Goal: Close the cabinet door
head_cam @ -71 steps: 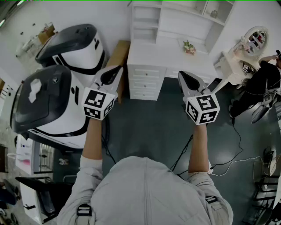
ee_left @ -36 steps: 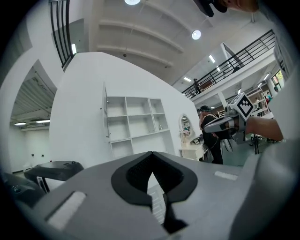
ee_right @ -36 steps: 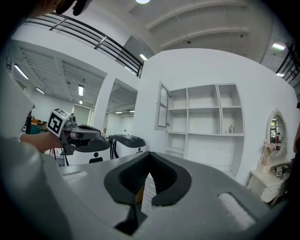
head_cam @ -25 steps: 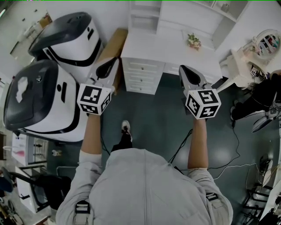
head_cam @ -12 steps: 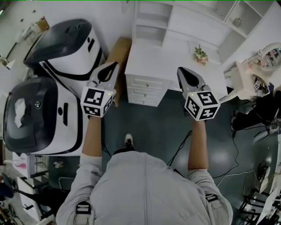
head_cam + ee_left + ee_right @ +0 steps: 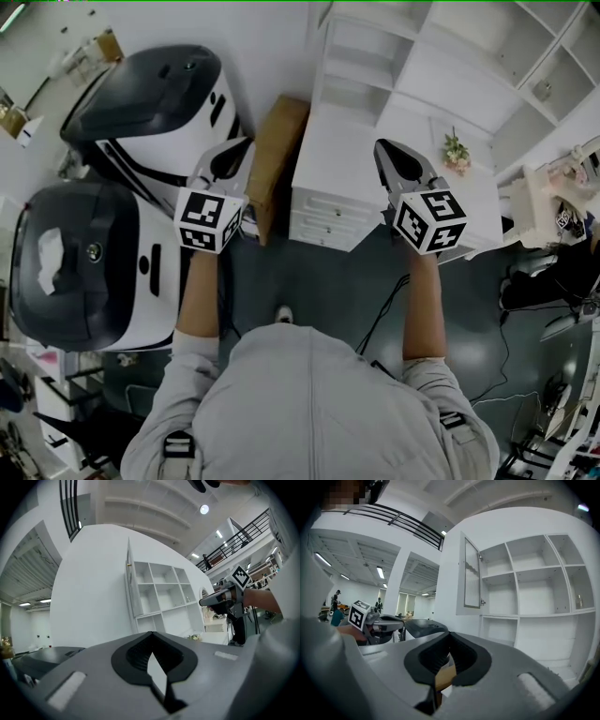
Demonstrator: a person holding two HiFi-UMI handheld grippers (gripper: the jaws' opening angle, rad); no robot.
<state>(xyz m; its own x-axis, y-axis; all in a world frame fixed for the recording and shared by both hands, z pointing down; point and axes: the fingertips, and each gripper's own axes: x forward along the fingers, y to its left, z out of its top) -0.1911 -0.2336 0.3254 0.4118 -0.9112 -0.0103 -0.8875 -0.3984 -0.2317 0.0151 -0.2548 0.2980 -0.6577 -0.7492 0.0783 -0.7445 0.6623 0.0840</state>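
Note:
The white shelf cabinet (image 6: 441,66) stands against the wall above a white desk (image 6: 337,164). Its ribbed door (image 6: 472,576) hangs open at the upper left of the shelves, with a small handle on its inner edge. In the left gripper view the door (image 6: 129,581) shows edge-on. My left gripper (image 6: 230,155) is held out level and shut, with nothing in it, in front of a brown board. My right gripper (image 6: 389,155) is also shut and empty, over the desk's front edge. Both are well short of the door. Each gripper's closed tips (image 6: 151,634) (image 6: 450,635) point toward the cabinet.
Two big white-and-black machines (image 6: 159,94) (image 6: 84,262) fill the left side. A brown board (image 6: 277,159) leans between them and the desk drawers (image 6: 323,225). A small flower pot (image 6: 457,150) sits on the desk. Cables (image 6: 384,319) lie on the dark floor.
The person has walked toward the cabinet, so desk and shelves now sit nearer and more to the right in the head view. Both grippers stay shut and held out in front.

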